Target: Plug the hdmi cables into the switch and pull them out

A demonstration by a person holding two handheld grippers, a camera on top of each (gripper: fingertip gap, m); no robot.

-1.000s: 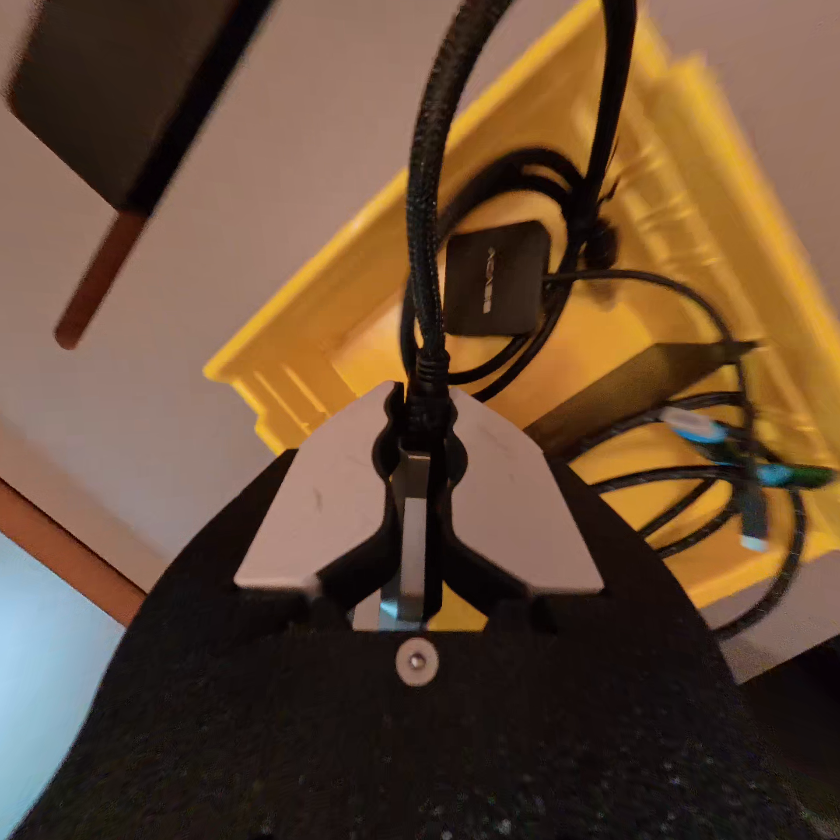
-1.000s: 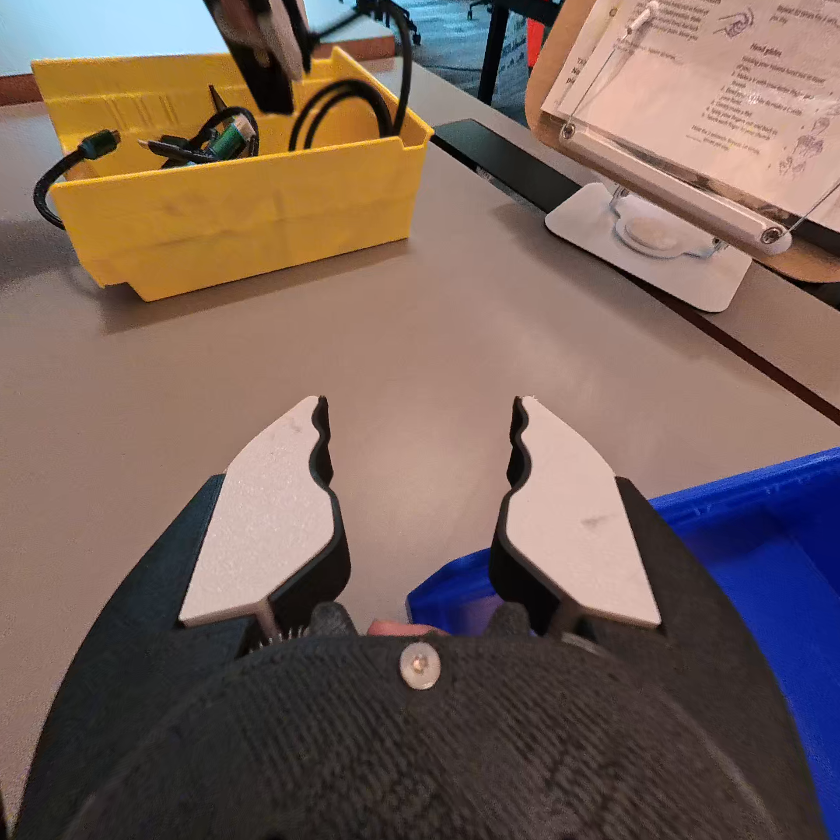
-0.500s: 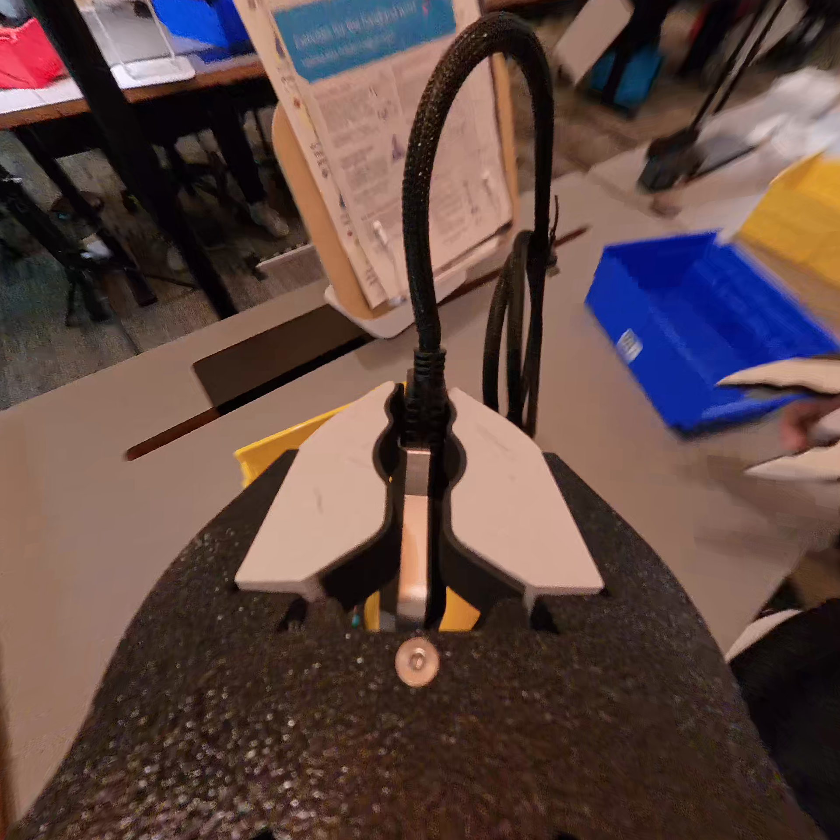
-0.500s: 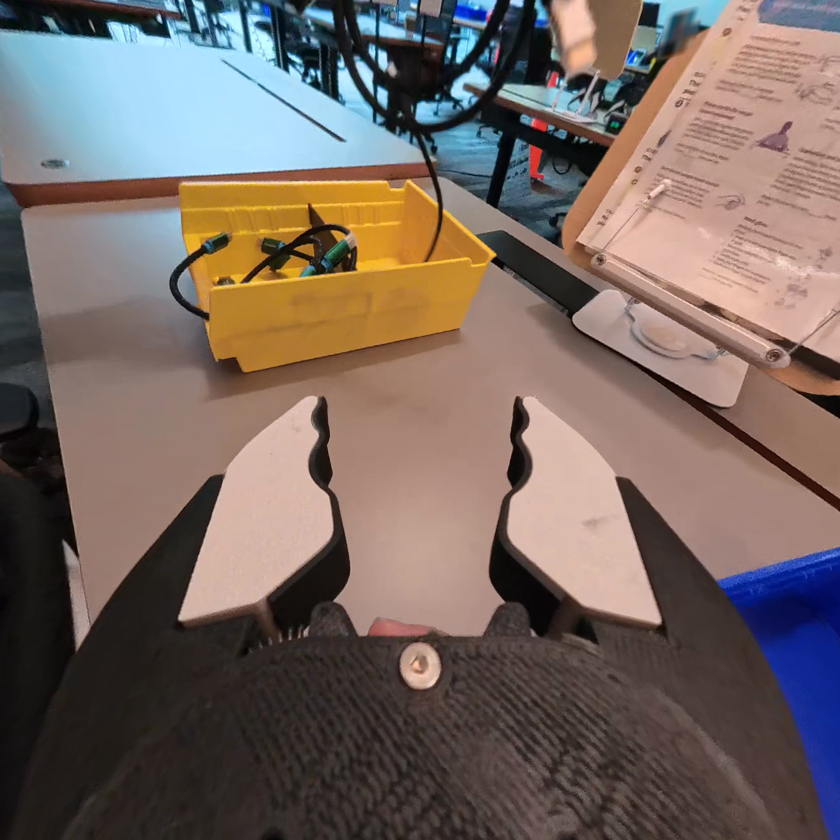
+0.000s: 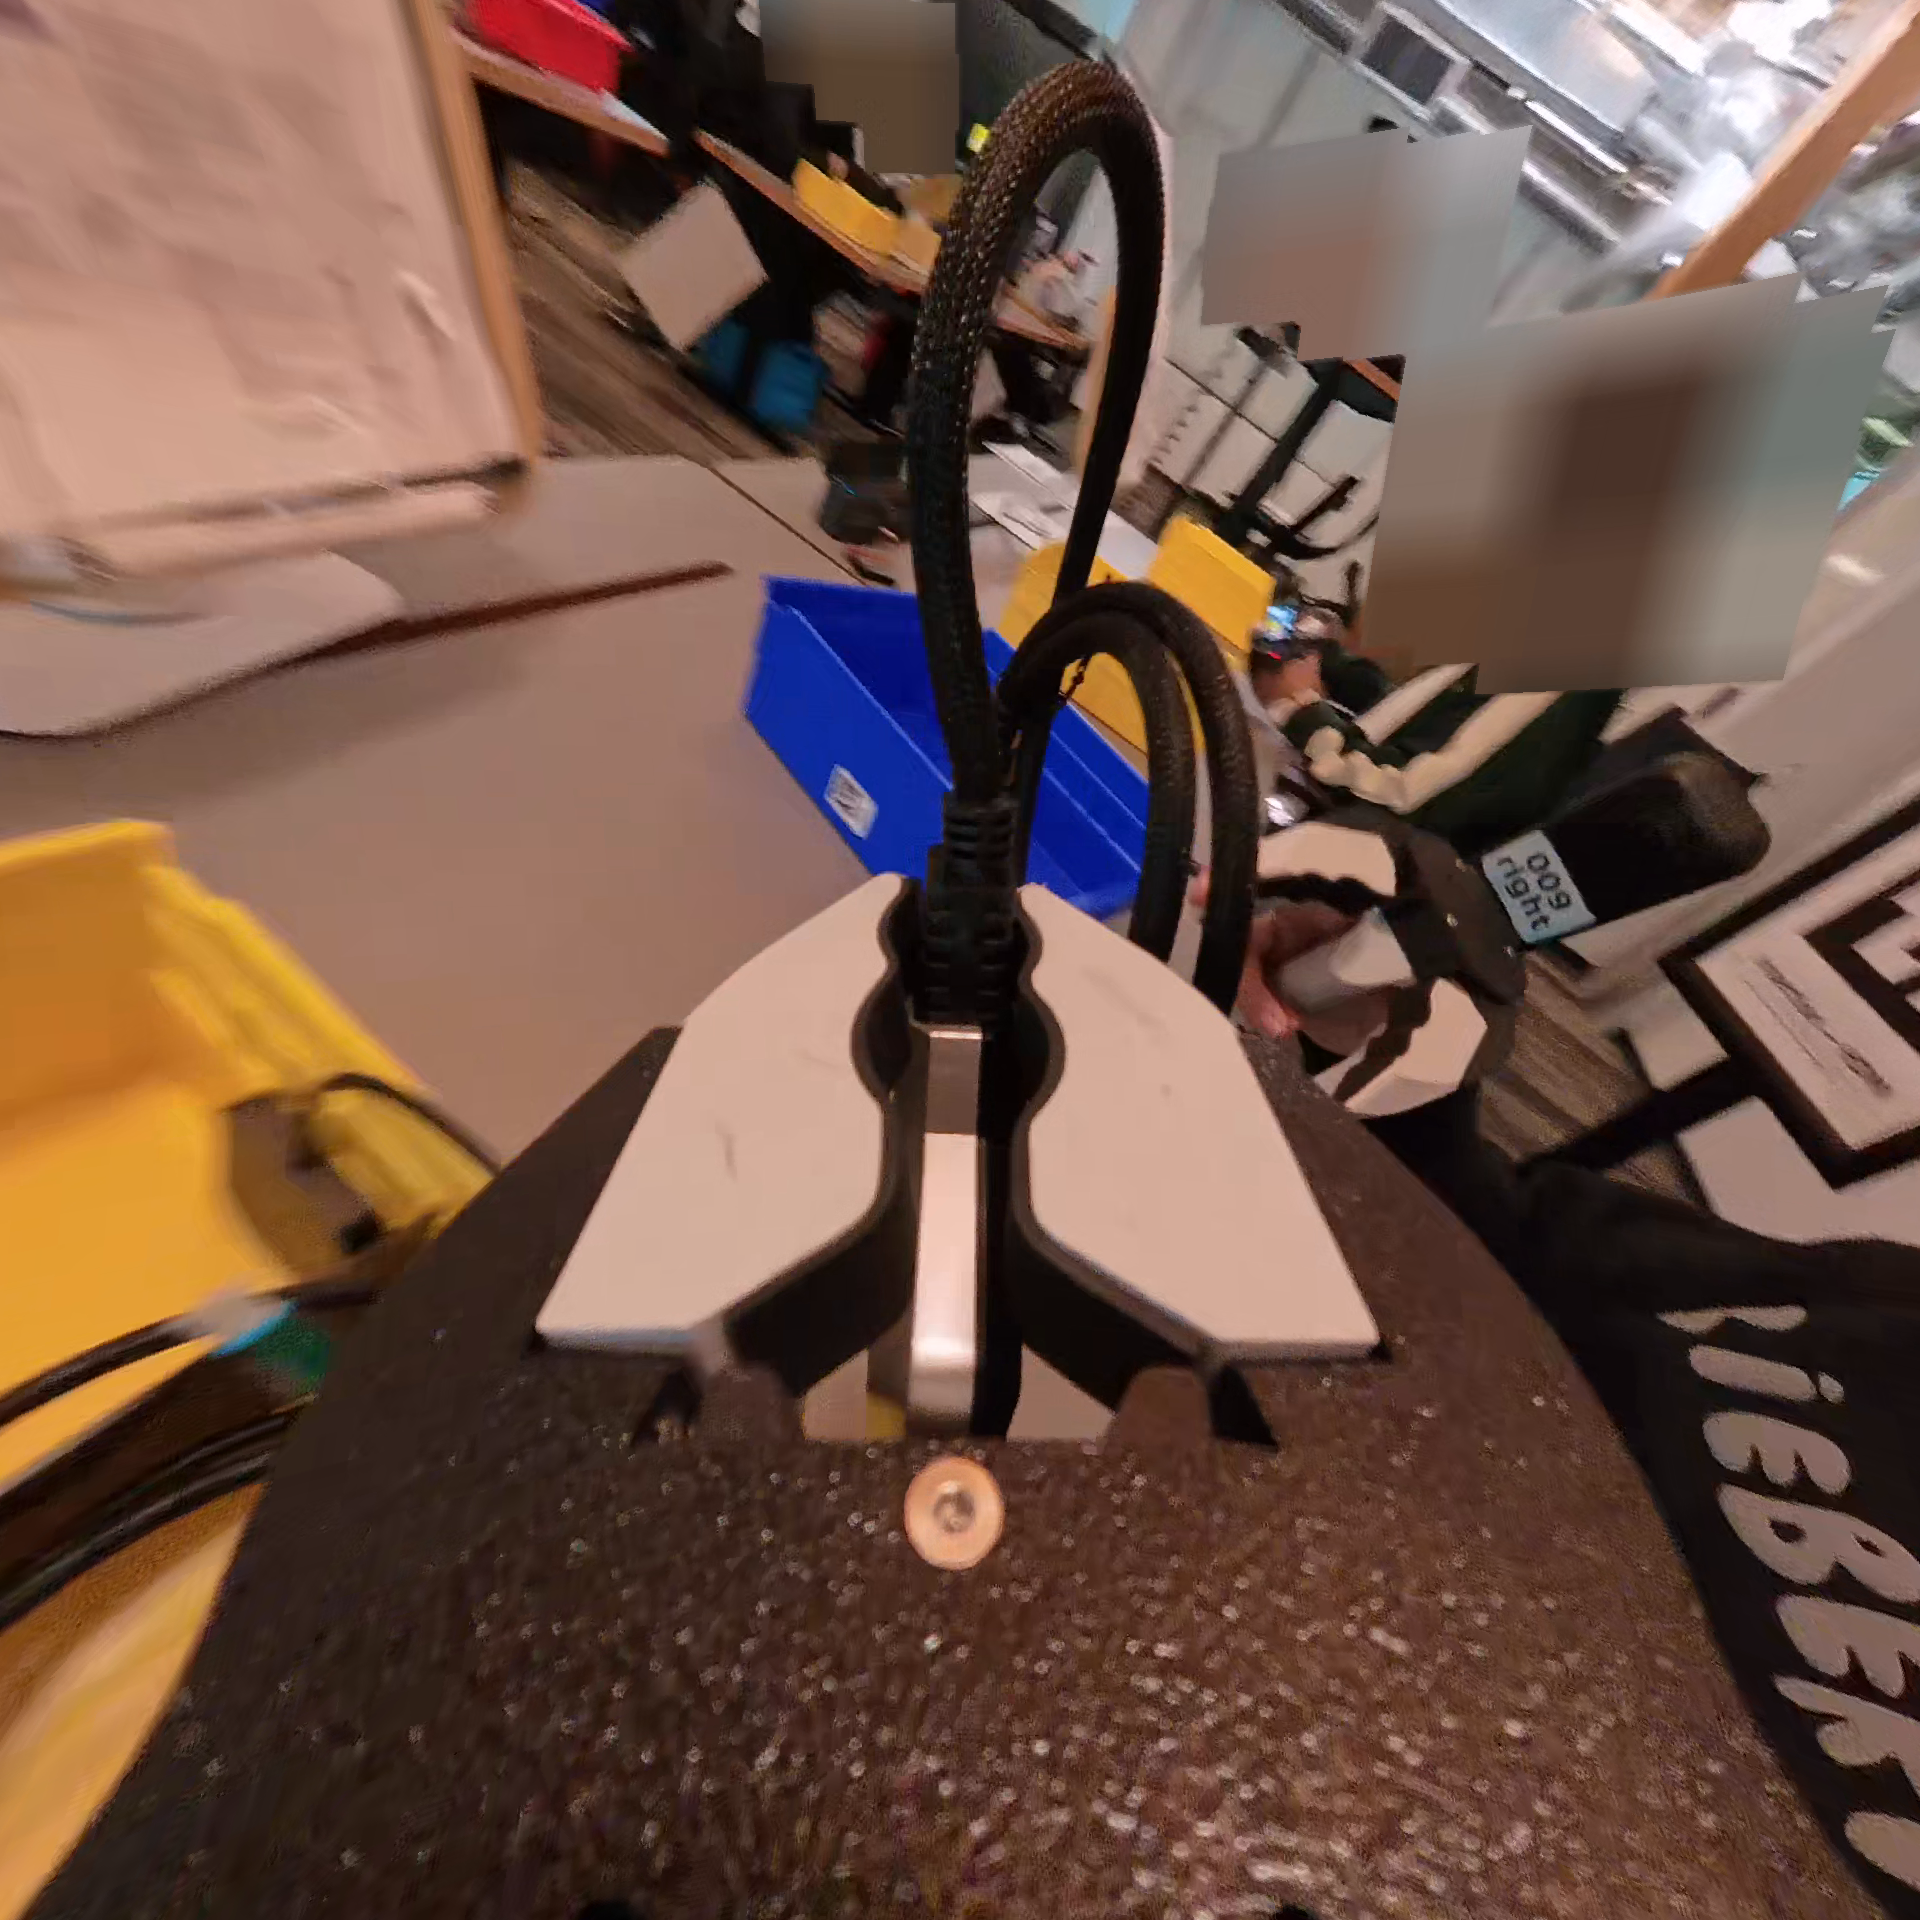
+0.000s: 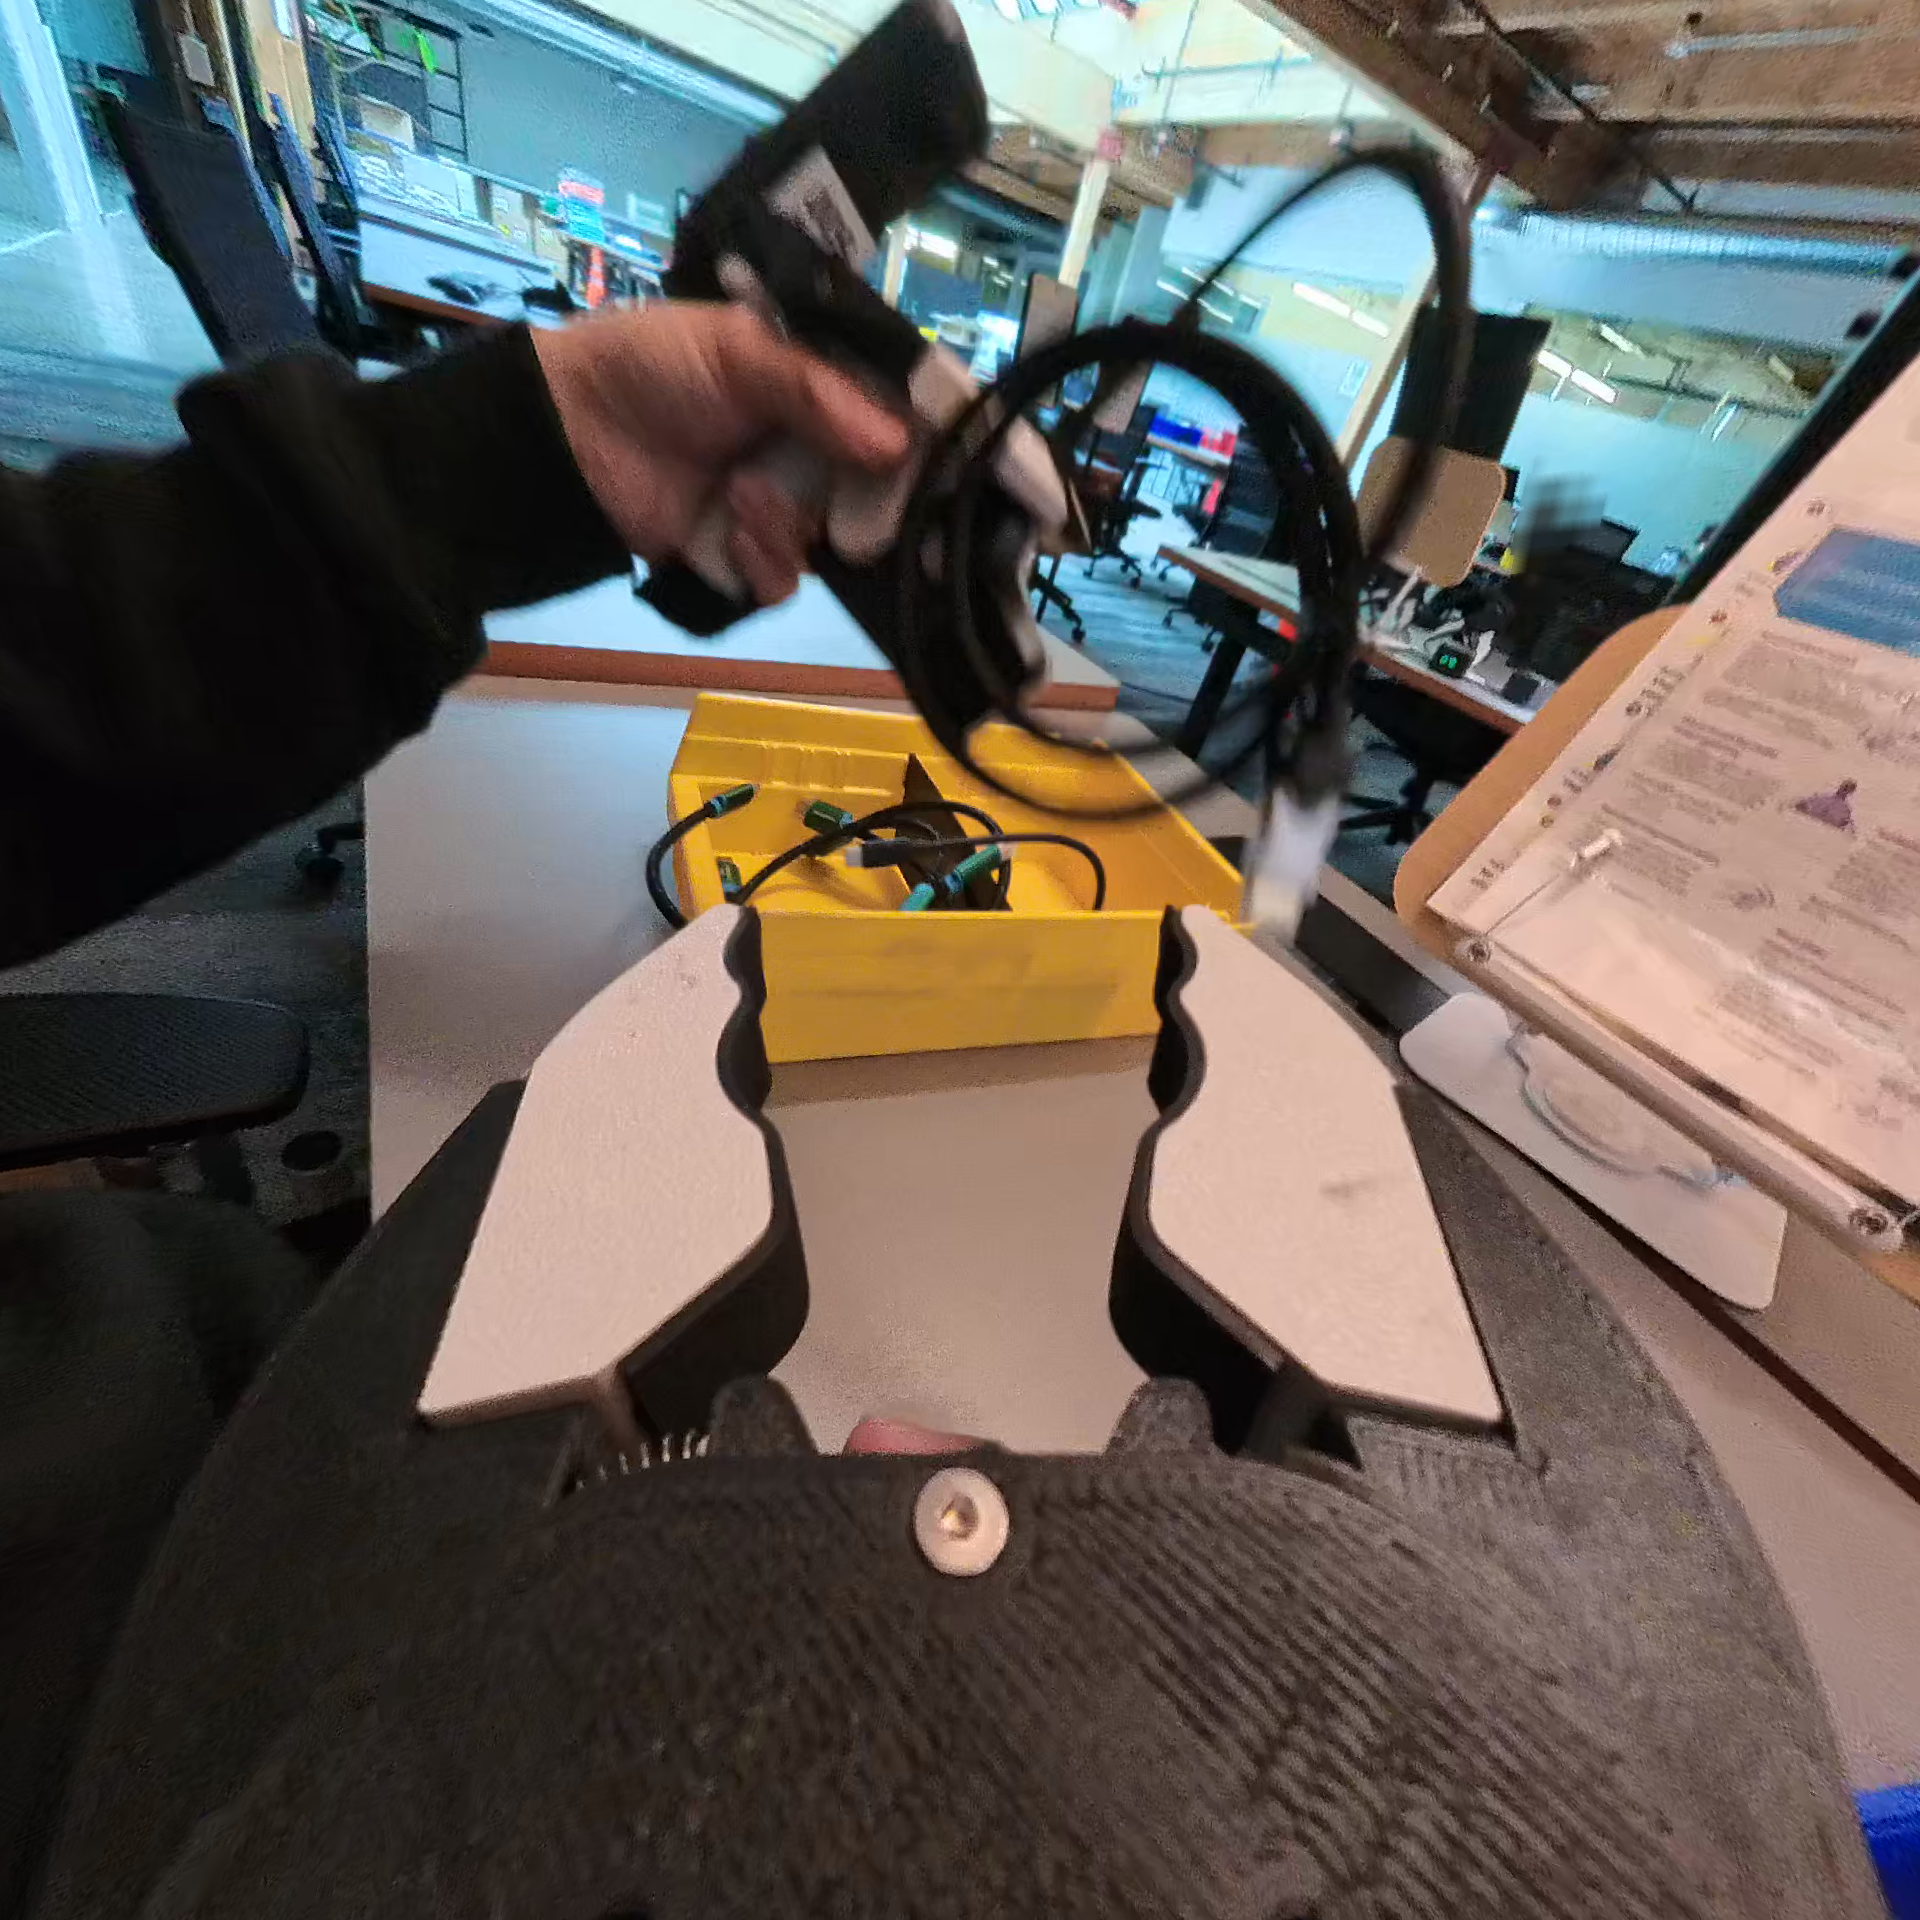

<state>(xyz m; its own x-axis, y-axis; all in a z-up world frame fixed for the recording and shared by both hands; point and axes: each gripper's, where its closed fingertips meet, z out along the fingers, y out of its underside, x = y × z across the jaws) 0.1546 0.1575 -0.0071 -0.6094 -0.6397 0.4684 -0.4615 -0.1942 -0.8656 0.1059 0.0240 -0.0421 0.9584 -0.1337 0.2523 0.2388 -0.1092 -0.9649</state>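
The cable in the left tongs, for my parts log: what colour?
Black braided cable, clearest in the left wrist view.

Left gripper (image 5: 961, 935) clamped, right gripper (image 6: 961, 997) agape

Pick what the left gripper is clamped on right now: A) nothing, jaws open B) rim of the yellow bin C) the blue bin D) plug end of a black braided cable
D: in the left wrist view the left gripper has its jaws closed on the plug end of the black braided cable, which loops up above the fingers; the yellow bin and blue bin sit apart on the table.
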